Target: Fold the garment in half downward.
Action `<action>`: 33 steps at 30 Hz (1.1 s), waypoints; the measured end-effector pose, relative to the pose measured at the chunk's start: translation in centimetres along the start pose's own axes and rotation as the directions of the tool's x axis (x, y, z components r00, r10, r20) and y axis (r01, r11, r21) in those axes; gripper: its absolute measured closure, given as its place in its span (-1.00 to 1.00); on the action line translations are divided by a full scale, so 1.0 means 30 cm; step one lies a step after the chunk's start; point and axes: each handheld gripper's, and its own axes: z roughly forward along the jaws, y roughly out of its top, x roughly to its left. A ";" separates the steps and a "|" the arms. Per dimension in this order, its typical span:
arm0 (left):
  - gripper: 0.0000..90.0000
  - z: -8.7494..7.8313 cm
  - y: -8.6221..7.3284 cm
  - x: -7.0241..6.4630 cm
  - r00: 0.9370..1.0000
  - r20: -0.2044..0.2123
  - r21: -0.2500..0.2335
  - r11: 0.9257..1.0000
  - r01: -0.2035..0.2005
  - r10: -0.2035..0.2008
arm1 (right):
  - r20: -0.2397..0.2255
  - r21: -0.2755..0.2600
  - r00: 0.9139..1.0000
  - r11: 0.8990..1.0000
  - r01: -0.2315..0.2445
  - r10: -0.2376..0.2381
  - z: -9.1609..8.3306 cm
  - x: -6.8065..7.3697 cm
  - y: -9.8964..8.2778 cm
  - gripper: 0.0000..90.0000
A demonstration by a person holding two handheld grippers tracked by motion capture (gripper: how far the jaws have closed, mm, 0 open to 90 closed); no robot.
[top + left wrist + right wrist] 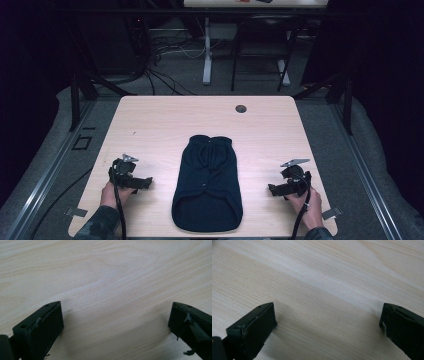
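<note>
Garment (pixel 207 182) lies flat mid-worktop (pixel 150 120), untouched; left gripper (pixel 142 183) at nine o'clock, right gripper (pixel 275 189) at three, both wide open, empty. Handling seems unstarted.

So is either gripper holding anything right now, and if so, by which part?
Nothing is held. The left gripper and right gripper are both open over bare table, either side of the dark garment.

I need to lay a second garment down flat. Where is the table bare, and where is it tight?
Bare wood runs across the far half of the table, between the dark sleeveless garment and the cable hole. The strips either side of the garment are narrower, with the open left gripper and open right gripper resting there.
</note>
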 end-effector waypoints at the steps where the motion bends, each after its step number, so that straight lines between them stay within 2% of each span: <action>1: -1.00 0.000 0.000 0.000 1.000 0.000 0.001 1.000 0.001 -0.001 | 0.000 0.001 1.000 1.000 0.001 -0.001 0.000 0.000 0.000 -1.00; 11: -1.00 0.002 0.006 -0.002 1.000 -0.001 0.009 1.000 0.002 -0.002 | 0.000 0.000 1.000 1.000 0.000 0.000 0.000 0.000 0.000 -1.00; 20: -1.00 0.006 0.024 -0.003 1.000 0.008 0.035 0.999 -0.029 0.028 | -0.009 0.015 1.000 1.000 0.009 -0.009 0.000 -0.001 0.009 -0.96; 21: -1.00 0.009 0.038 -0.004 0.999 0.026 0.058 0.997 -0.040 0.038 | -0.015 0.020 1.000 1.000 0.016 -0.016 -0.001 -0.002 0.011 -0.93; 26: -1.00 0.005 0.071 -0.015 0.998 0.040 0.038 0.998 -0.043 0.042 | -0.041 0.025 0.999 0.999 0.022 -0.021 -0.010 0.007 0.034 -0.89; 27: -1.00 0.004 0.078 -0.014 0.997 0.060 0.047 0.998 -0.042 0.039 | -0.047 0.025 0.998 0.999 0.031 -0.030 -0.016 0.009 0.042 -0.89; 28: -1.00 0.004 0.078 -0.014 0.997 0.060 0.047 0.998 -0.042 0.039 | -0.047 0.025 0.998 0.999 0.031 -0.030 -0.016 0.009 0.042 -0.89; 29: -0.99 0.001 0.088 -0.013 0.996 0.083 0.037 0.999 -0.028 0.025 | -0.060 0.019 0.998 0.999 0.034 -0.032 -0.027 0.014 0.059 -0.89; 32: -0.96 -0.004 0.100 -0.009 0.995 0.099 0.021 1.000 -0.018 0.016 | -0.081 0.010 0.996 0.999 0.036 -0.035 -0.035 0.020 0.076 -0.89; 33: -0.95 -0.004 0.113 -0.004 0.993 0.121 0.021 1.000 -0.007 0.004 | -0.091 0.005 0.995 0.999 0.049 -0.048 -0.040 0.031 0.095 -0.87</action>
